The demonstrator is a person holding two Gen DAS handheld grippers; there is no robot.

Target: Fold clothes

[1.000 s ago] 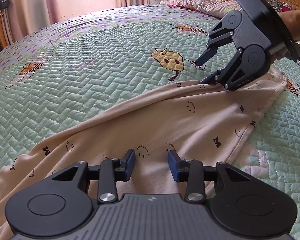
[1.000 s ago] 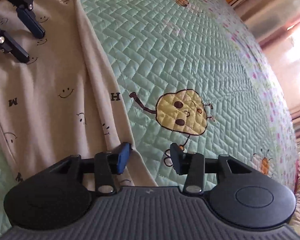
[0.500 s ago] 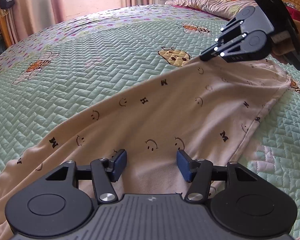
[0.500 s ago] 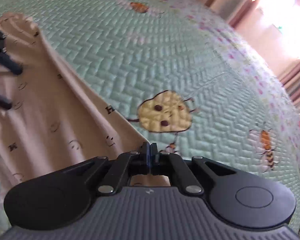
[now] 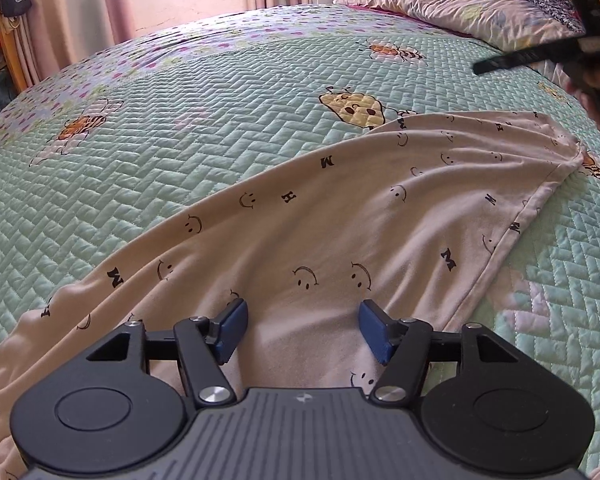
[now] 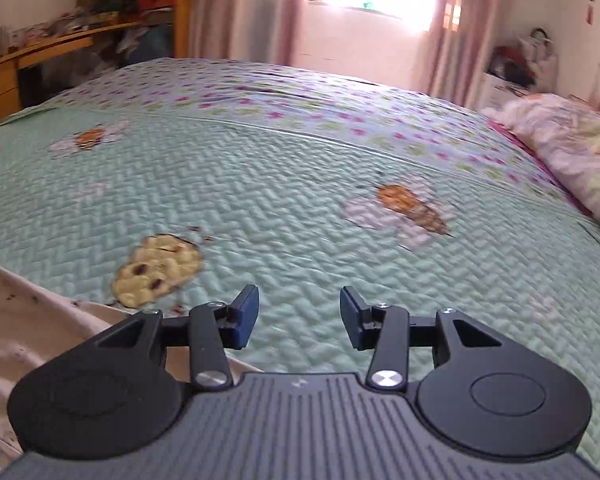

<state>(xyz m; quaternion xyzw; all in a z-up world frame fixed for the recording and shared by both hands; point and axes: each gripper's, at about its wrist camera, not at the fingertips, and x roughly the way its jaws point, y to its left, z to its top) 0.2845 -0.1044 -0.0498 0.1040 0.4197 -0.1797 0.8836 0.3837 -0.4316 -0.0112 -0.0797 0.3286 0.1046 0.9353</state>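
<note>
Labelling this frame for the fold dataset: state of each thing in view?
Beige smiley-print cotton garment: spread flat on the bed, unheld.
Left gripper: open over the garment, jaws just opening, nothing gripped.
Right gripper: open, just reopened, empty, over the quilt.
Green quilted bedspread: smooth.
Floral pillow: at the headboard.

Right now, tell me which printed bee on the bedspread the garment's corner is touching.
The bee by the garment corner at right; the others lie clear on open quilt.

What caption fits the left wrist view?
Open left gripper poised over smiley-print garment spread on the quilted bedspread.
</note>
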